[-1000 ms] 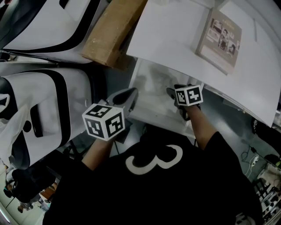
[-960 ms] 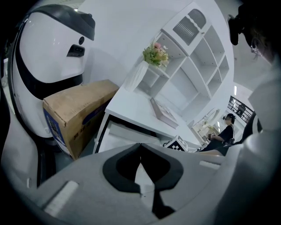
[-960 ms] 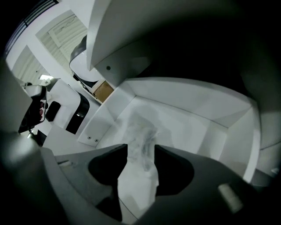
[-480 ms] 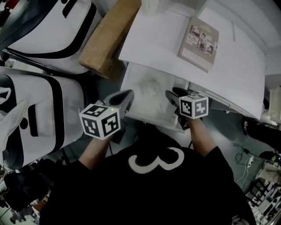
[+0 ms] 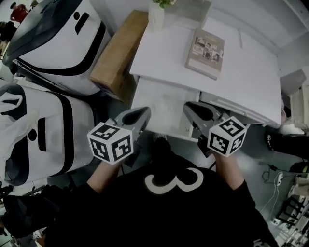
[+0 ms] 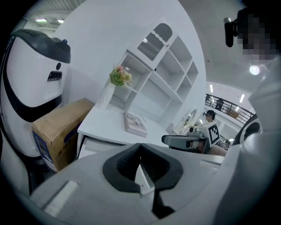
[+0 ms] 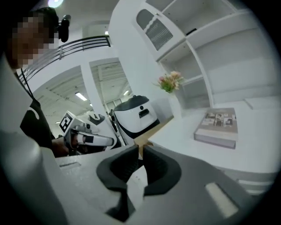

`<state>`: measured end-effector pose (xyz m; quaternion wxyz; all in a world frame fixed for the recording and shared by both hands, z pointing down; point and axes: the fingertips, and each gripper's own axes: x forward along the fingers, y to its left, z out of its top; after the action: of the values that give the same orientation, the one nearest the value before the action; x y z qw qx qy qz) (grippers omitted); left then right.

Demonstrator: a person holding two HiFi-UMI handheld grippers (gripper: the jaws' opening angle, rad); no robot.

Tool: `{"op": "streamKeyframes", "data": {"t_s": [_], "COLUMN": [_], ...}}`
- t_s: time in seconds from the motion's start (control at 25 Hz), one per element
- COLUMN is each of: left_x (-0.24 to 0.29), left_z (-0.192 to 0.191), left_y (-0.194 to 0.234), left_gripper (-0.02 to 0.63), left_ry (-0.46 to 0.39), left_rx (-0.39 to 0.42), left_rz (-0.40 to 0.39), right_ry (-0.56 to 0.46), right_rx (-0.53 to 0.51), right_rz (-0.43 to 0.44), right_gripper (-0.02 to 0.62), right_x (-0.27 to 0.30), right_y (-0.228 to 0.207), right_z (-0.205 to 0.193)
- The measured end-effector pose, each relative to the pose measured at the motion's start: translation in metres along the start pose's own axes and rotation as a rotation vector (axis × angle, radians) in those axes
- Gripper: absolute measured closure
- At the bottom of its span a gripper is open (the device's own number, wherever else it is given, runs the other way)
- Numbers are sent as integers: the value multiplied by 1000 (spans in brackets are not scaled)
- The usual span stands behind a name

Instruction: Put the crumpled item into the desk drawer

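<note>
The crumpled item (image 5: 166,104), pale and wrinkled, lies inside the open white desk drawer (image 5: 138,99) under the desk's front edge. My left gripper (image 5: 139,117) hovers at the drawer's near left corner, its jaws shut and empty; the left gripper view shows the tips (image 6: 140,145) meeting. At the drawer's near right corner, my right gripper (image 5: 199,114) is closing. A narrow slit remains between its tips (image 7: 141,149) and nothing is between them. Neither gripper touches the crumpled item.
A book (image 5: 205,47) lies on the white desk (image 5: 251,72). A vase of flowers (image 5: 157,14) stands at the desk's back. A cardboard box (image 5: 118,53) leans at the desk's left, beside white-and-black machines (image 5: 53,38). Shelves (image 6: 162,74) rise behind the desk.
The right gripper has drawn back out of the drawer toward the person and its jaws have come nearly together. The head view has pulled back, showing more of the desk.
</note>
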<state>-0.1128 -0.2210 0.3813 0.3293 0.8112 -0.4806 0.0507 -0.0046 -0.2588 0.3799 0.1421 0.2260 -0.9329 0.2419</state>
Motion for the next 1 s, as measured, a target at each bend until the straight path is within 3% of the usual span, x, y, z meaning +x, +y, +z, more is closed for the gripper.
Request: {"op": "streamKeyframes", "data": {"t_s": [0.16,0.4,0.64,1.0], "left_x": [-22,-53,-72,-88], "left_z": [10,27,26,17], "left_y": [-37,-80,-98,-113], "left_gripper": [595,595,595,595], "left_ry": [-35,-102,-129,-138], "left_rx": [72,145,170,192], "left_rz": [-45,-120,-143,-169], "right_ry": [-82,-165,-240,-250], "right_rx": [-33,-118,-77,-77], "right_rz": [42,51,101,75], "right_gripper": [592,592,593,594], "right_x": [-28,-59,-85,-94], "right_y": [41,79,103,119], "right_z": [16,27,37,23]}}
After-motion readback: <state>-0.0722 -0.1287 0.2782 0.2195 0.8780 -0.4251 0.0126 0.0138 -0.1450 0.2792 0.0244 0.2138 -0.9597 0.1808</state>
